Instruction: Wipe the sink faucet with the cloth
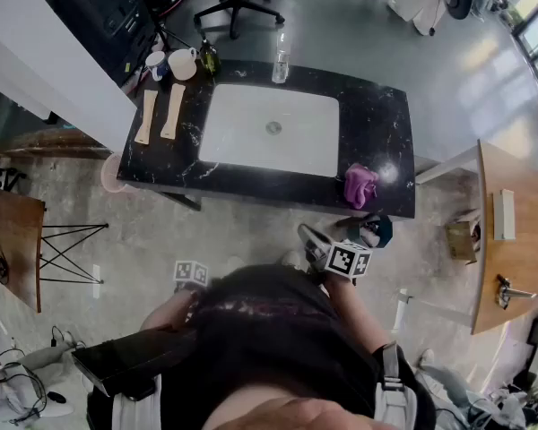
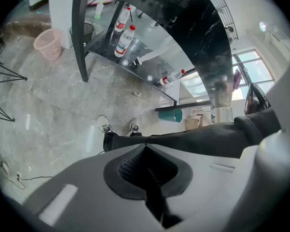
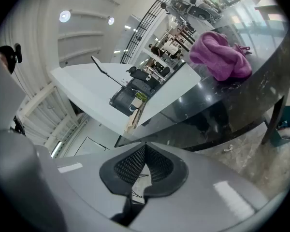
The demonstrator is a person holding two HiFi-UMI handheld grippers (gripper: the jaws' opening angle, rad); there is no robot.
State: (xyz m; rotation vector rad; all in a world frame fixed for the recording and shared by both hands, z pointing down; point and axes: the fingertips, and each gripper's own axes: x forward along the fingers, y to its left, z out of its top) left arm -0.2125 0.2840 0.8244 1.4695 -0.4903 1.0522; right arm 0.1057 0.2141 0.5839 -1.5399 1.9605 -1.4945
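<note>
A purple cloth [image 1: 360,184] lies bunched at the near right corner of the black marble counter [image 1: 386,124], beside the white sink [image 1: 269,128]. In the right gripper view the cloth [image 3: 220,57] sits ahead and to the upper right, well clear of the jaws. My right gripper [image 1: 312,237] hangs below the counter's front edge, shut with nothing between its pads [image 3: 145,149]. My left gripper [image 2: 145,151] points at the floor, shut and empty; in the head view only its marker cube [image 1: 190,273] shows, beside the person's body. I cannot make out the faucet clearly.
Two wooden boards [image 1: 160,113], cups [image 1: 181,63] and a clear bottle [image 1: 281,58] stand on the counter. A shelf with bottles [image 2: 124,37] runs under it. A pink bin [image 2: 48,43] stands at the left, a teal bin [image 1: 378,231] and a wooden table [image 1: 511,240] at the right.
</note>
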